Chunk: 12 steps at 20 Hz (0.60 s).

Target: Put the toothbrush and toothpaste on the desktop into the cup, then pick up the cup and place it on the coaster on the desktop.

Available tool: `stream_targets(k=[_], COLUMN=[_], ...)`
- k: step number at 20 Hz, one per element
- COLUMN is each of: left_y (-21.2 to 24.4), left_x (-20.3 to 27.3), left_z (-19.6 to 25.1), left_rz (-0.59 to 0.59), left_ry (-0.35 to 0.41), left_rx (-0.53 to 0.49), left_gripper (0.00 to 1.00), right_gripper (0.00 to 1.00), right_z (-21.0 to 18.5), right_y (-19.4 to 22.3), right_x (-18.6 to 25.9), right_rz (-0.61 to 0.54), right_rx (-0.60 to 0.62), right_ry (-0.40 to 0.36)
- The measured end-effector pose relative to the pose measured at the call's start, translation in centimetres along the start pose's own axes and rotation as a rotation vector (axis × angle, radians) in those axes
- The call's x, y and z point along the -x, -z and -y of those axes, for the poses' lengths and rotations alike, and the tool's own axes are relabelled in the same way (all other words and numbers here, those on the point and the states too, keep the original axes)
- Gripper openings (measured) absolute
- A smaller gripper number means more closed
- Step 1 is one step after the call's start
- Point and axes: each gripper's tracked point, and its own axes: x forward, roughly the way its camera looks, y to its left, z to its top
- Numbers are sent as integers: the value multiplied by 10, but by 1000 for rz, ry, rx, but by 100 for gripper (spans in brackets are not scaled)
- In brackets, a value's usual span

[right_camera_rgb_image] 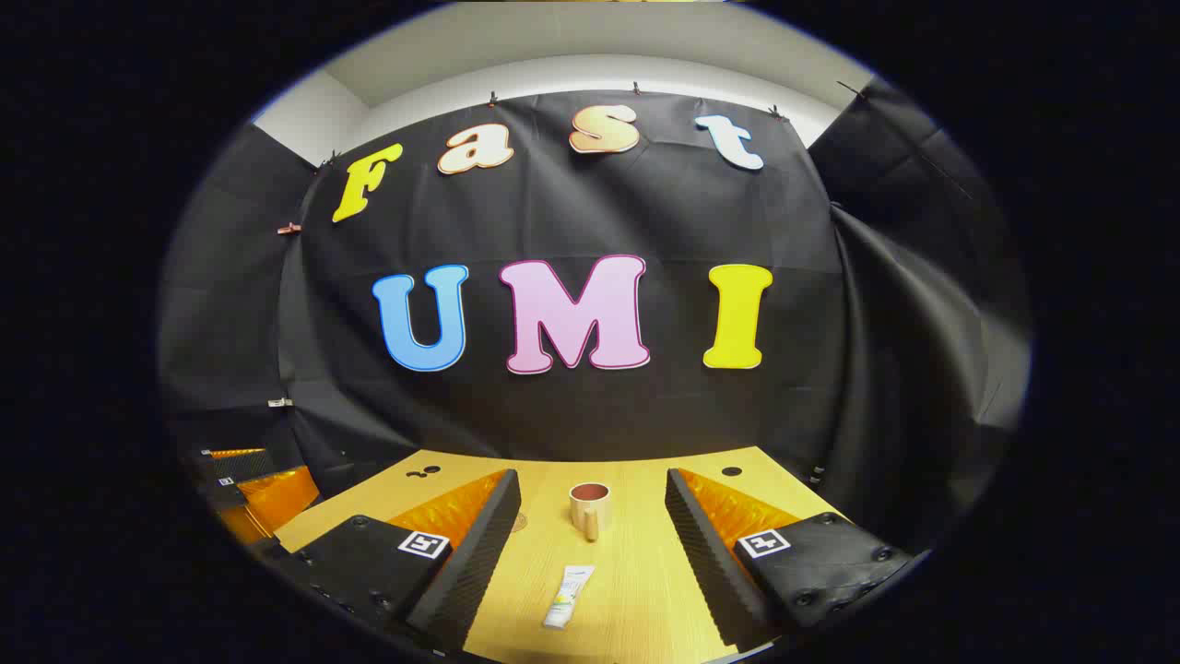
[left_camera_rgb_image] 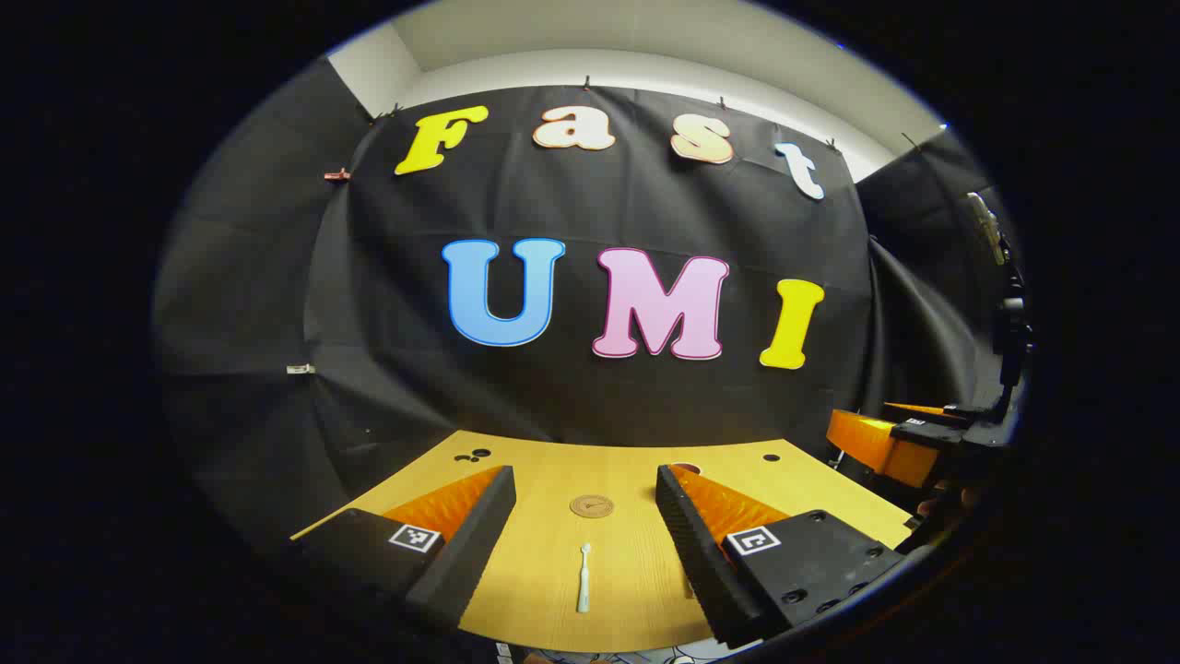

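**Toothbrush, toothpaste and cup all untouched, both claws spread wide above the desk**

The toothbrush (left_camera_rgb_image: pixel 584 578) lies flat on the wooden desktop (left_camera_rgb_image: pixel 636 563) in the lower middle of the left gripper view, its head toward the top of the frame. It sits squarely in the gap of the left gripper (left_camera_rgb_image: pixel 584 480), whose 2 fingers stand well apart and hold nothing. That framing reads as a line-up: the claw is spread wide enough to come down around the thin handle. Just above the brush in the frame is the round coaster (left_camera_rgb_image: pixel 591 505), bare, waiting for the cup.

In the right gripper view the toothpaste (right_camera_rgb_image: pixel 568 597) lies flat at the lower middle of the frame, slightly slanted. Above it the cup (right_camera_rgb_image: pixel 589 509) stands upright, mouth open and handle turned toward the camera. Both sit between the fingers of the right gripper (right_camera_rgb_image: pixel 590 480), also spread apart and empty. An upright, open cup is what the drop-ins need, so nothing must be righted first.

The right gripper also shows at the right edge of the left gripper view (left_camera_rgb_image: pixel 908 433), and the left gripper at the lower left of the right gripper view (right_camera_rgb_image: pixel 249 489), so the 2 hover side by side, 1 item each.

By my reading the task has not begun: 2 items to lift, then the cup to move. Both items lie low on the wood, so each grasp likely needs the fingertips nearly touching the desktop.
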Motion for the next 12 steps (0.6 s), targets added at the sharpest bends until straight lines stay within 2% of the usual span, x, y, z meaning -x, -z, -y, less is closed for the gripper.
stream_targets(k=[5, 12], left_y=[7, 10], left_x=[-25, -44], left_z=[9, 4], left_rz=[-23, -35], left_ry=[18, 3], left_rx=[7, 13], left_gripper=[97, 97], right_gripper=[97, 98], right_z=[17, 35], right_y=[16, 50], right_x=[-16, -34], right_rz=[-42, -137], right_rx=[8, 15], right_ry=[25, 61])
